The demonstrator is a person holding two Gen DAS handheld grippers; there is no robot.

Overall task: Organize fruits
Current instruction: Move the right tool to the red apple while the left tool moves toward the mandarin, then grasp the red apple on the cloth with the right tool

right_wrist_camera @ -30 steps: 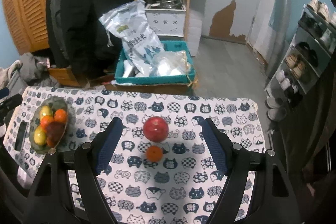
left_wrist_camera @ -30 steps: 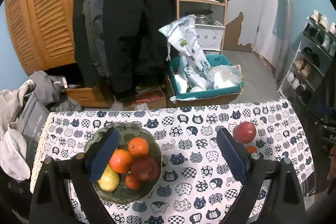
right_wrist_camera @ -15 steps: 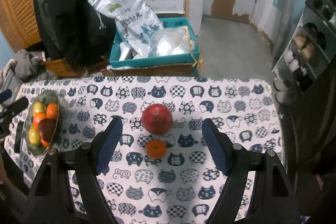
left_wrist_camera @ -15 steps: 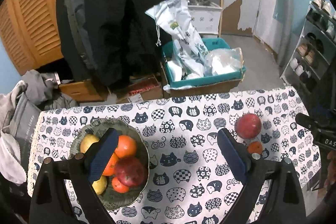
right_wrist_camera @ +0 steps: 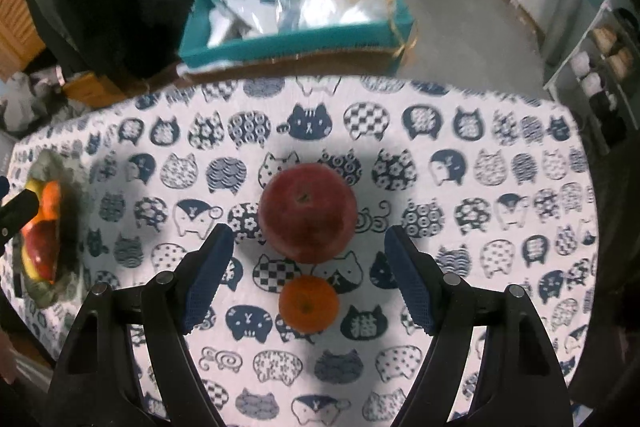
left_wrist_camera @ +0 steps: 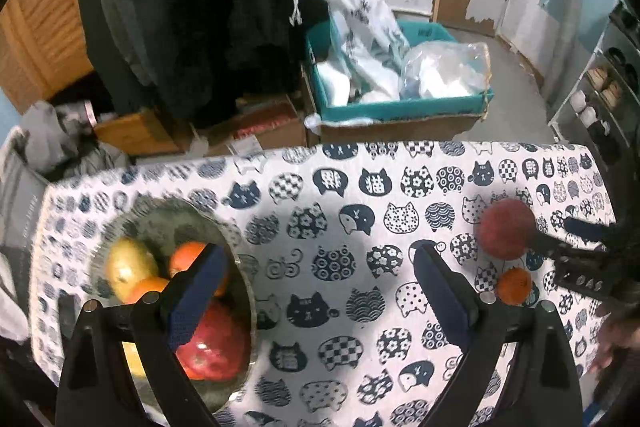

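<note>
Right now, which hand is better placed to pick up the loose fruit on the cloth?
Right. The right gripper hangs with open jaws straddling the small orange, just short of the red apple. The left gripper is over by the fruit bowl.

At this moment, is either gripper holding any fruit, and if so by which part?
Nothing is held. The right gripper is open above the red apple and small orange; the left gripper is open beside the fruit bowl.
</note>
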